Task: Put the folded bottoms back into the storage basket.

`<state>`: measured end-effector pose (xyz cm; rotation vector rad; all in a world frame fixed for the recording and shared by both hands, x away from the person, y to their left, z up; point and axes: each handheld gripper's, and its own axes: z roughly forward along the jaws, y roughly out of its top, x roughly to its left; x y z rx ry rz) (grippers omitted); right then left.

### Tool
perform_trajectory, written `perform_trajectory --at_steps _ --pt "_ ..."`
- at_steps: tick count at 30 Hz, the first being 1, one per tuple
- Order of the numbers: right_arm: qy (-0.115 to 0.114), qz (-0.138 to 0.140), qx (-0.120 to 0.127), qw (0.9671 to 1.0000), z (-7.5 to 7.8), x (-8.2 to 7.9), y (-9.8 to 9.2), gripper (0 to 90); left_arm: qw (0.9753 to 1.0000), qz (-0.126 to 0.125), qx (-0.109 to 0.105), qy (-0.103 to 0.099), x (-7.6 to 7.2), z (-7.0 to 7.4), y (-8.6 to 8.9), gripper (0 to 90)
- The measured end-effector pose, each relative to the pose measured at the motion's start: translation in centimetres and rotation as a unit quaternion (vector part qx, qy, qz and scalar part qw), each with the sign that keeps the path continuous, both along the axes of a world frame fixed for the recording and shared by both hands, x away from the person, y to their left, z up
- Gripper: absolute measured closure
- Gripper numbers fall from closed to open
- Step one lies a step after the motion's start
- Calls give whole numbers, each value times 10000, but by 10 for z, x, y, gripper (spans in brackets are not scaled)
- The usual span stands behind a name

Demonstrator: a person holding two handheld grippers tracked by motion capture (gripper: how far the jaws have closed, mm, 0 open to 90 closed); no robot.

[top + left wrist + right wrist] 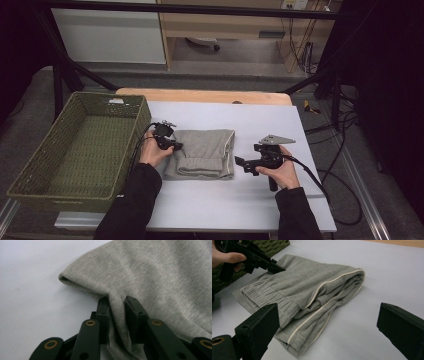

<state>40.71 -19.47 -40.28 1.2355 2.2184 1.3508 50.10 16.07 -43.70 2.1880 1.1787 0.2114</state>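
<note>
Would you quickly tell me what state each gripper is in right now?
Left gripper: shut on a fold at the edge of the folded grey knit garment.
Right gripper: open, holding nothing, facing the garment across the white table.

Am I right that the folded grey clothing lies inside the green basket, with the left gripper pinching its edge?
Not quite. The folded grey clothing lies on the white table, beside the green basket, as the high view shows. The rest holds: the left gripper pinches its edge.

Basket (80, 150) walls the left (right side open).
</note>
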Motion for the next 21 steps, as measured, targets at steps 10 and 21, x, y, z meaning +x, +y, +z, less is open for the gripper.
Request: perform_trajectory --at_steps 10,21 --pt "98 -125 9 9999 -5 12 20 63 10000 2 0 -1 0 0 0 728" --pt "188 -307 -47 9993 -14 27 34 69 10000 -39 9 -40 0 -1 0 727"
